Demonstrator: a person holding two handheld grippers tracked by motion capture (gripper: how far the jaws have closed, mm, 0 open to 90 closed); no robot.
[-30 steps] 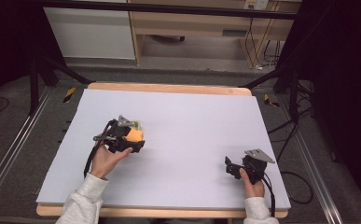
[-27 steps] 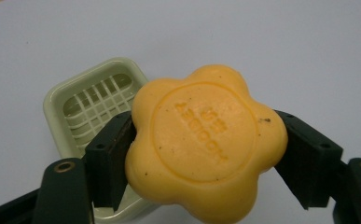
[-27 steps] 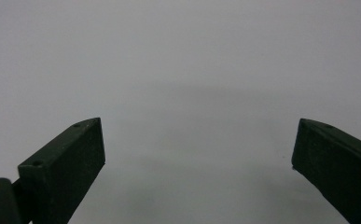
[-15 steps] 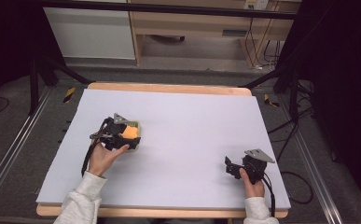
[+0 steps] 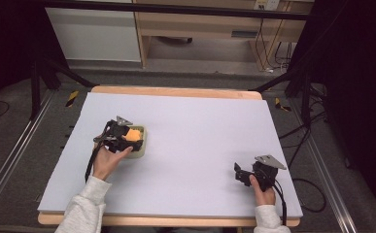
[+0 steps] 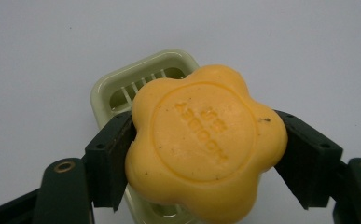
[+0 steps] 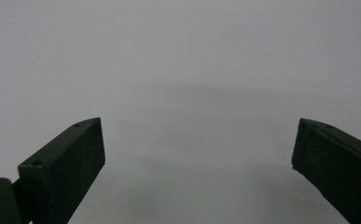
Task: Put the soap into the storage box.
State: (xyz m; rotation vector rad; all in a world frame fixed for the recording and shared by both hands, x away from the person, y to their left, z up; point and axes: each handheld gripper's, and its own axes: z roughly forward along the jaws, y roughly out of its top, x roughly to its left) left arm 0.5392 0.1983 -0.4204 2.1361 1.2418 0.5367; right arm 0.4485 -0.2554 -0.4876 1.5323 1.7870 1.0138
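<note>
Left gripper [image 6: 201, 154] is closed on an orange flower-shaped bar of soap [image 6: 206, 144], one black jaw pressed into each side of it, the left jaw biting into a notch between lobes. The soap sits between the jaws, just above a pale green plastic soap dish with a slotted bottom [image 6: 122, 91]; the dish lies beneath and beyond the jaw tips on the white table top [image 6: 285, 42]. Can't tell if the soap touches the dish yet. In the high view the left gripper [image 5: 122, 138] is over the dish [image 5: 141, 148] with the soap [image 5: 134, 134] showing orange at its tip

Handling guess: soap looks solid, stiff, moderately light, likely slick, and it marks under hard squeeze. Best hold is as now, across the middle with pads in opposite notches so it can't rotate out. Dish looks light and could slide on the table if nudged

Orientation: soap's stamped face points up toward the camera, raised lettering running diagonally. Being a rounded flower it has no real long axis; the flat faces lie roughly parallel to the table. Dish's long axis runs away from the gripper, slanting slightly left

Right gripper [image 7: 197, 154] has jaws wide apart, nothing between them, over bare table; in the high view it [image 5: 246, 175] rests well apart from the dish
</note>
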